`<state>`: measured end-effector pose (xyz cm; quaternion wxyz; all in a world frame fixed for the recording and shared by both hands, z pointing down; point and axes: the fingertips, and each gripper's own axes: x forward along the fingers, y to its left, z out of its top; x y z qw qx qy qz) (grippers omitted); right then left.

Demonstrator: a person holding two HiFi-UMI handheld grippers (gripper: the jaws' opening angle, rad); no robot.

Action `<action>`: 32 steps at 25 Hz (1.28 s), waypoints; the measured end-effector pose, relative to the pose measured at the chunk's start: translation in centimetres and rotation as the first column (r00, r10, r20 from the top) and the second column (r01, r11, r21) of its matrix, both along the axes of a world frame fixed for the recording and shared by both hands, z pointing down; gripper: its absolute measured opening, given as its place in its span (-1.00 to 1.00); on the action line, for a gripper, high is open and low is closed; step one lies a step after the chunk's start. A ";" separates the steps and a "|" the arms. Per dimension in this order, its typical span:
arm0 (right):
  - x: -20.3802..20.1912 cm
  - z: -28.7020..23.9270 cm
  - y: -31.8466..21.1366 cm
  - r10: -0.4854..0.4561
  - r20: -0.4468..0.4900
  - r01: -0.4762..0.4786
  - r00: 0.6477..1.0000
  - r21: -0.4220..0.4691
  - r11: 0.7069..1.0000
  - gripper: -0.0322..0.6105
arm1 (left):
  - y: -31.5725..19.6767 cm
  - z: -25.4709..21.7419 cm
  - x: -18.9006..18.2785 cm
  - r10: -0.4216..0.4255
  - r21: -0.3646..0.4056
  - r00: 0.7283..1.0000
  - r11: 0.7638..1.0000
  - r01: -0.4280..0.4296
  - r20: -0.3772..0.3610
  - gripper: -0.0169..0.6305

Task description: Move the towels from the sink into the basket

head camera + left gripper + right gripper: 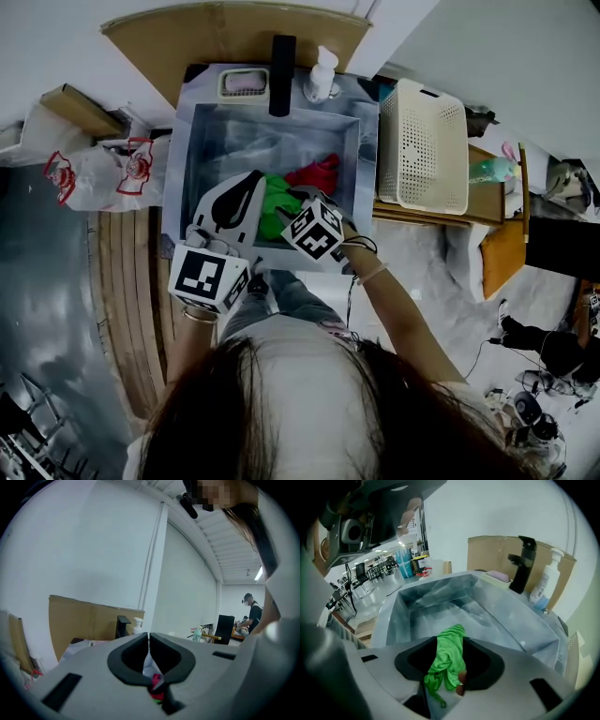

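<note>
A green towel [273,204] lies crumpled in the grey sink [180,159], with a red towel [319,172] just behind it to the right. My right gripper [287,198] points steeply down over the green towel. In the right gripper view its jaws [450,641] stand apart and the green towel [449,657] shows in the gap between them. My left gripper [257,178] hovers over the sink's left half beside the green towel. Its tips [149,637] meet with nothing held, and a bit of red towel [157,684] shows below them. The white perforated basket [422,145] stands to the right of the sink.
A black faucet [282,61], a soap bottle [322,75] and a dish with pink soap [243,82] line the sink's back edge. Cardboard [225,33] leans behind it. A plastic bag [103,173] lies at the left. A wooden shelf [492,202] sits beyond the basket.
</note>
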<state>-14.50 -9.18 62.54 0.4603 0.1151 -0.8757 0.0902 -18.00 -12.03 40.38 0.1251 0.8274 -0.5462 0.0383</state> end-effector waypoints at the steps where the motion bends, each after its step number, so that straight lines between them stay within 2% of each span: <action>1: -0.1 0.5 0.1 -0.009 -0.010 0.009 1.000 -0.006 1.000 -0.31 | -0.1 0.1 -0.1 -0.006 -0.004 1.000 1.000 0.006 -0.001 -0.92; 20: -0.6 7.4 1.6 -0.195 -0.154 0.179 0.969 -0.109 0.978 -0.17 | -2.4 2.0 -1.7 -0.088 -0.056 0.996 0.995 0.088 0.003 -0.92; 27: -0.2 9.6 1.8 -0.216 -0.188 0.196 0.958 -0.120 0.973 -0.17 | -3.0 2.6 -2.0 -0.104 -0.063 0.995 0.993 0.104 0.006 -0.92; 32: -0.3 10.3 1.8 -0.214 -0.209 0.198 0.954 -0.094 0.976 -0.17 | -3.2 2.9 -2.1 -0.104 -0.079 0.995 0.991 0.104 0.006 -0.92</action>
